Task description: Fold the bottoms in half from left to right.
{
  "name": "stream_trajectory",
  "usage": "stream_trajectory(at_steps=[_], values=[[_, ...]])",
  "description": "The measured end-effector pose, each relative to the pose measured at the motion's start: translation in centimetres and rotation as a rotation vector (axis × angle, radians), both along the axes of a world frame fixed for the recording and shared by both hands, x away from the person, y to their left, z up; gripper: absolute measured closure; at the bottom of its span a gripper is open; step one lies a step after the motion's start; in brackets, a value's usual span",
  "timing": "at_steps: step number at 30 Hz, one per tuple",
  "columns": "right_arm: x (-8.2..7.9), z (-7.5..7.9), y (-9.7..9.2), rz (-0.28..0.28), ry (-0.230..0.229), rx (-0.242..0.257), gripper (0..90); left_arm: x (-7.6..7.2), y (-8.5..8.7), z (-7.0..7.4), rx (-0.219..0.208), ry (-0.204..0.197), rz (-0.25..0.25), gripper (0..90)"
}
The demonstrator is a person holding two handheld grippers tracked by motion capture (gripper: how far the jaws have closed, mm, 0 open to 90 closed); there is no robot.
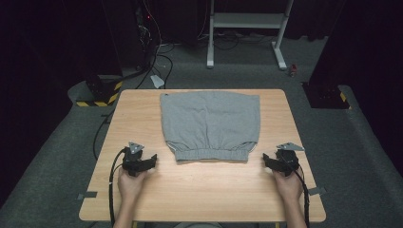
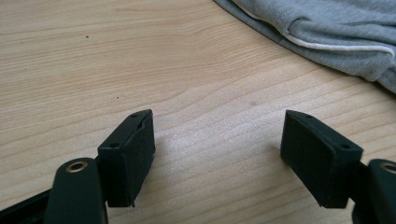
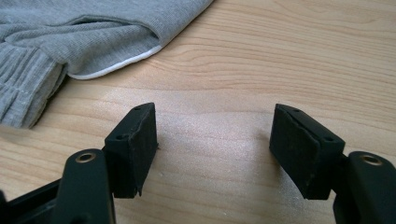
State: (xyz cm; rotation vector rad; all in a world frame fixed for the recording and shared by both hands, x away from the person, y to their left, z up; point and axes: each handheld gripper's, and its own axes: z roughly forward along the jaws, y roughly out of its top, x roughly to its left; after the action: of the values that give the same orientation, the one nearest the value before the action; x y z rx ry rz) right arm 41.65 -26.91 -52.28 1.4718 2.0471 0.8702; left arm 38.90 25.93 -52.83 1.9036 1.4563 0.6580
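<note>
Wooden table [image 1: 204, 190], grey shorts [image 1: 210, 124], dark room

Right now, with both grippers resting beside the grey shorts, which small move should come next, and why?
Probably bring each gripper inward to the nearest corner of the waistband. The left gripper and right gripper are open and empty on the table, flanking the shorts, apart from the cloth.

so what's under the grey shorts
The grey shorts lie flat on the wooden table, waistband toward the person. Bare wood shows all round them. Whatever may lie beneath the cloth is covered and cannot be seen. Both tongs rest open on either side.
</note>
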Motion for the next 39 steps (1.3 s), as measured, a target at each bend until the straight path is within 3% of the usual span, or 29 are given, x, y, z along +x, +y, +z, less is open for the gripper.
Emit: stream_trajectory(at_steps=[17, 33, 39], values=[[-0.04, -0.01, 0.0, 0.0, -0.002, 0.0, 31.7, 0.01, -0.01, 0.01, 0.002, 0.001, -0.002, 25.8], [-0.17, -0.07, 0.33, 0.006, 0.016, -0.008, 18.7, 0.08, -0.32, 0.0, 0.009, 0.016, -0.015, 17.8], [-0.15, -0.04, 0.31, 0.008, 0.015, -0.009, 21.0, 0.12, -0.48, -0.02, -0.001, 0.016, -0.011, 17.8]])
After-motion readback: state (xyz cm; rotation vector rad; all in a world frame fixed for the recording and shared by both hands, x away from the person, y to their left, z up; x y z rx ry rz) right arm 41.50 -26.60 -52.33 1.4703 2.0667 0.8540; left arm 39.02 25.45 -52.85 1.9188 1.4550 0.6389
